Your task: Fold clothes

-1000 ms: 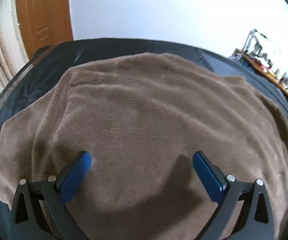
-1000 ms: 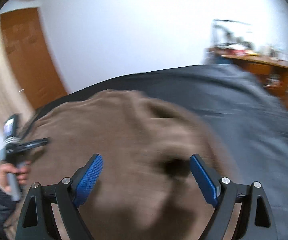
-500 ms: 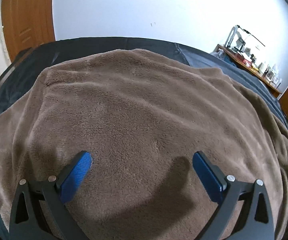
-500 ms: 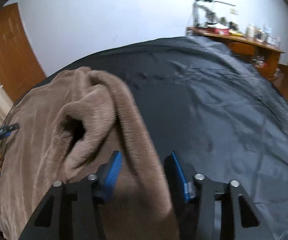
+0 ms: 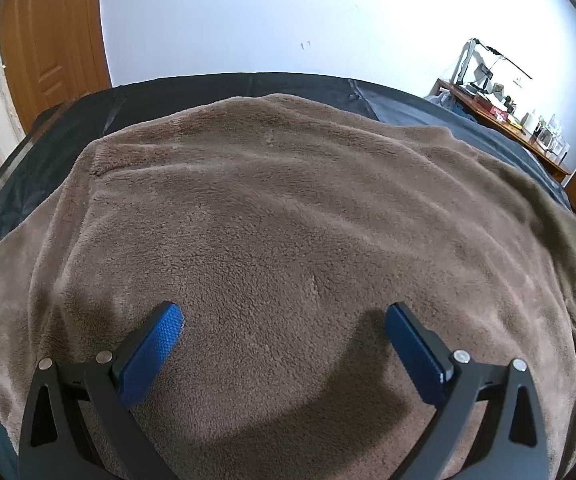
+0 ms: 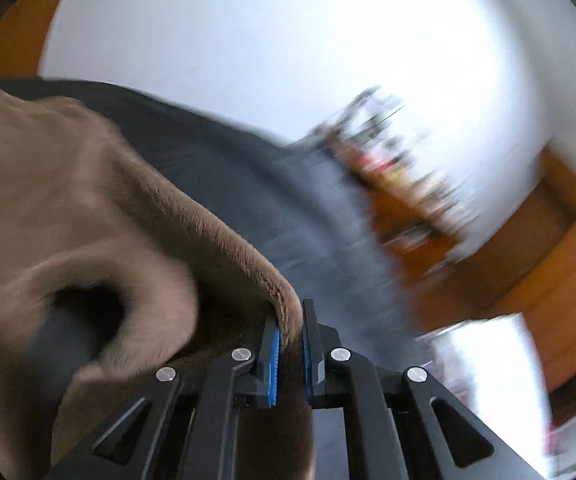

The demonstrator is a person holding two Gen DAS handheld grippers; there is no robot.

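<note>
Fleece fills most of what my left tool sees: a soft, brown, plush fleece garment [image 5: 288, 216] lies spread wide over a dark charcoal bed cover [image 5: 87, 120], with shallow wrinkles running across its nap. My left gripper [image 5: 283, 332] hangs low over the near part of this cloth, its two blue textured pads [image 5: 151, 352] held far apart with nothing between them, and their shadow falls on the fleece below. Beyond the bed stand an orange-brown wooden door [image 5: 51, 48] at the far left, a plain white wall [image 5: 288, 12] in the middle, and a cluttered wooden desk [image 5: 508, 116] at the far right.

Moving to my right tool, the view is tilted and smeared with blur. My right gripper [image 6: 290, 344] has its blue pads drawn nearly together, pinching the raised, rolled edge of the same brown garment [image 6: 87, 208]. From that pinch the fleece spreads away to the left, with a dark tunnel-like hollow [image 6: 83, 308] beneath the lifted fold. The dark bed cover [image 6: 288, 200] lies to the right of the edge, with orange-brown wood [image 6: 548, 260] blurred beyond it.
</note>
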